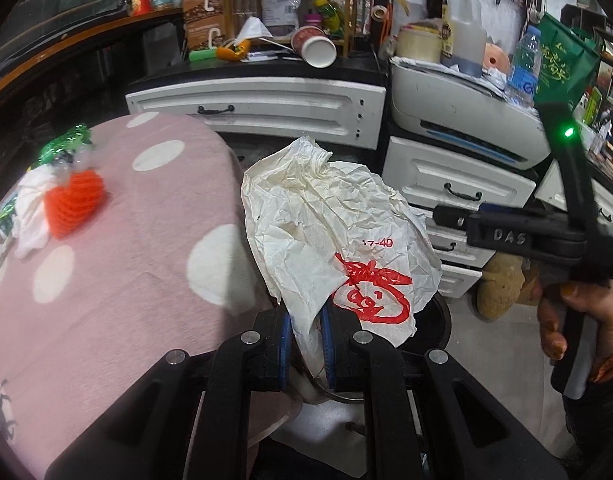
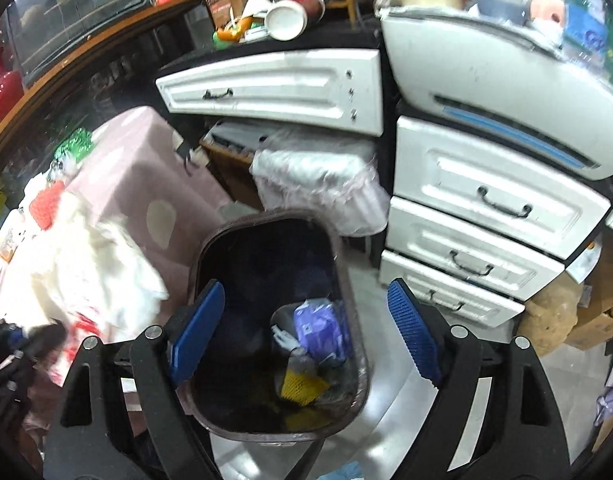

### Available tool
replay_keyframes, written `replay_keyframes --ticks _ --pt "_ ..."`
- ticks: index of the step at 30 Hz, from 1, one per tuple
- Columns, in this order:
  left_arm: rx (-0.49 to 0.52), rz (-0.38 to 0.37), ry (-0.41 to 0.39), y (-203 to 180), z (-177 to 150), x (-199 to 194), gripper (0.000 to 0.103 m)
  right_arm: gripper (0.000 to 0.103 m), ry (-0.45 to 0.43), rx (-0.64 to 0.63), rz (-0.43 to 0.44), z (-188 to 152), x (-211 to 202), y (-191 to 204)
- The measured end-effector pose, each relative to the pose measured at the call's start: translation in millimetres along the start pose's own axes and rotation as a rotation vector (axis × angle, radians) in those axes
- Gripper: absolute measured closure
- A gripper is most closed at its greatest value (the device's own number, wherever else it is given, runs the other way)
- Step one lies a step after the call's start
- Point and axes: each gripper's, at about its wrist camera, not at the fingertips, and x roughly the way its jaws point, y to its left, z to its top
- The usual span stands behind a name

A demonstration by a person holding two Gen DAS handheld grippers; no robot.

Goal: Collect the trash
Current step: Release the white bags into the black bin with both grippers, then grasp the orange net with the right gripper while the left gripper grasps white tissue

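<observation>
My left gripper [image 1: 306, 354] clamps a crumpled bag [image 1: 338, 236] beside the bin [image 2: 348, 276]; my right gripper [image 2: 306, 336] hangs open, empty, above it. Next: carry over, release.

Left wrist view looks forward and down along its own fingers, close over the pink dotted surface [image 1: 118, 240], facing the white drawers [image 1: 258, 110]. Right wrist view tilts down, close above the open trash bin [image 2: 346, 264], facing the same drawers. Both share the drawers, the pink surface, the tipped paper cup [image 1: 314, 46] and the printer [image 1: 458, 112].
</observation>
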Motion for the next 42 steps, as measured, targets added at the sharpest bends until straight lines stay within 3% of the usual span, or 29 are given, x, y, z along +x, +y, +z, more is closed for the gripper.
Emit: replay_keyframes --ticks 14,16,19,20,23,29,42 --pt "0.094 -0.020 0.140 -34 -2 63 0.089 0.019 -0.056 -0.012 -0.063 2 -13 -9" --pt "0.112 -0.006 0.149 -39 -4 69 0.083 0.019 -0.070 -0.033 -0.085 2 -16 -7" --pt "0.129 -0.026 0.168 -45 -8 73 0.059 0.019 -0.095 -0.059 -0.118 4 -22 -4" --pt "0.131 -0.025 0.163 -46 -9 73 0.045 0.019 -0.103 -0.070 -0.131 4 -24 -3" --pt "0.132 -0.024 0.121 -48 -11 65 0.026 0.019 -0.114 -0.093 -0.154 5 -25 -1" --pt "0.126 -0.042 0.064 -47 -11 42 0.016 0.019 -0.115 -0.111 -0.158 3 -26 3" --pt "0.091 -0.022 -0.041 -16 -10 -19 0.007 0.018 -0.111 -0.182 -0.143 0 -27 29"
